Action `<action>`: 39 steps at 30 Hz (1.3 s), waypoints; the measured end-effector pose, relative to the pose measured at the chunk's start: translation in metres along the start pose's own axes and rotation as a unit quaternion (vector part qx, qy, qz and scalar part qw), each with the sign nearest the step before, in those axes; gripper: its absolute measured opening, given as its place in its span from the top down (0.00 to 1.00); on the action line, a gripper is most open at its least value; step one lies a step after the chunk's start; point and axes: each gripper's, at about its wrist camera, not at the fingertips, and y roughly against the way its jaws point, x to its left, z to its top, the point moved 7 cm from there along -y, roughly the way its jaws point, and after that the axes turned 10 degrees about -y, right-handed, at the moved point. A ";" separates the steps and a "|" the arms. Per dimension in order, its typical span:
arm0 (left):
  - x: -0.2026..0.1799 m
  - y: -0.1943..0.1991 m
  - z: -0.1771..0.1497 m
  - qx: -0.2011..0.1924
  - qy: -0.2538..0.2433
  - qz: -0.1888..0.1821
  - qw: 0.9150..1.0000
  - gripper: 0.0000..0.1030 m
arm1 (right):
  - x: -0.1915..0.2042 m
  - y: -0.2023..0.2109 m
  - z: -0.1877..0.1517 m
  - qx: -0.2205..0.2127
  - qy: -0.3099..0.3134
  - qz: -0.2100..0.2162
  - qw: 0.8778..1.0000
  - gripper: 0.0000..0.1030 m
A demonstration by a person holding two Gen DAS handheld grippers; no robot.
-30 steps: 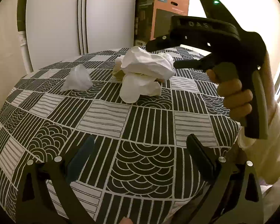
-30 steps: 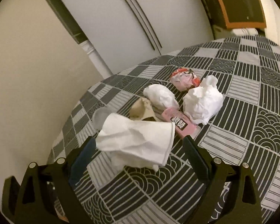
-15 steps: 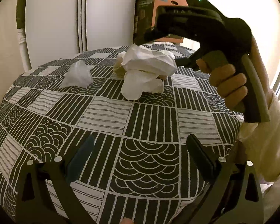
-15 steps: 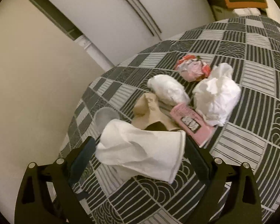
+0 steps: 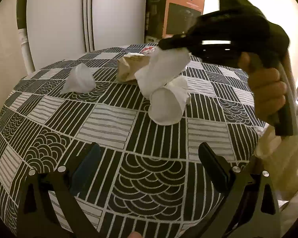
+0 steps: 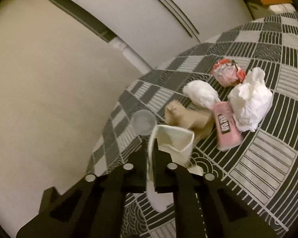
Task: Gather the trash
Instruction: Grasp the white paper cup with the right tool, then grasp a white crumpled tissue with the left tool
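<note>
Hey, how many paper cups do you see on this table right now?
2. One cup is squashed in the shut right gripper, lifted above the tablecloth. The other cup lies on its side just below it. Others may be hidden behind the trash pile.

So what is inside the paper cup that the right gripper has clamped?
Nothing shows inside the paper cup: bare cream walls, squashed by the right gripper. Its deeper end, pinched between the fingers, is hidden.

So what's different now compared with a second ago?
The right gripper shut on the white paper cup, squashing it and lifting it off the patterned tablecloth. The left gripper stayed open and empty; the other white paper cup and crumpled brown paper bag stayed put.
</note>
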 end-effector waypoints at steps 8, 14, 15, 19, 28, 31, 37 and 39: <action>-0.020 -0.009 0.017 0.009 -0.008 -0.013 1.000 0.06 | -0.003 0.050 0.003 -0.025 0.014 0.029 0.999 0.96; -0.024 -0.023 0.032 0.024 0.007 -0.009 1.000 0.06 | -0.017 0.097 0.000 -0.055 0.028 0.025 0.998 0.96; -0.025 -0.025 0.034 0.026 0.008 -0.007 1.000 0.06 | -0.020 0.105 -0.001 -0.061 0.033 0.020 0.997 0.96; -0.031 -0.035 0.042 0.034 0.018 -0.003 0.999 0.06 | -0.033 0.129 -0.005 -0.077 0.052 -0.002 0.996 0.96; -0.042 -0.067 0.054 0.062 0.046 0.015 0.997 0.06 | -0.063 0.160 -0.020 -0.097 0.081 -0.041 0.991 0.96; -0.037 -0.076 0.057 0.071 0.068 0.027 0.995 0.06 | -0.069 0.166 -0.022 -0.102 0.092 -0.049 0.989 0.96; -0.029 -0.078 0.061 0.071 0.080 0.033 0.994 0.21 | -0.079 0.171 -0.029 -0.101 0.100 -0.059 0.988 0.96; -0.028 -0.076 0.059 0.076 0.076 0.032 0.994 0.21 | -0.079 0.172 -0.031 -0.100 0.098 -0.057 0.989 0.96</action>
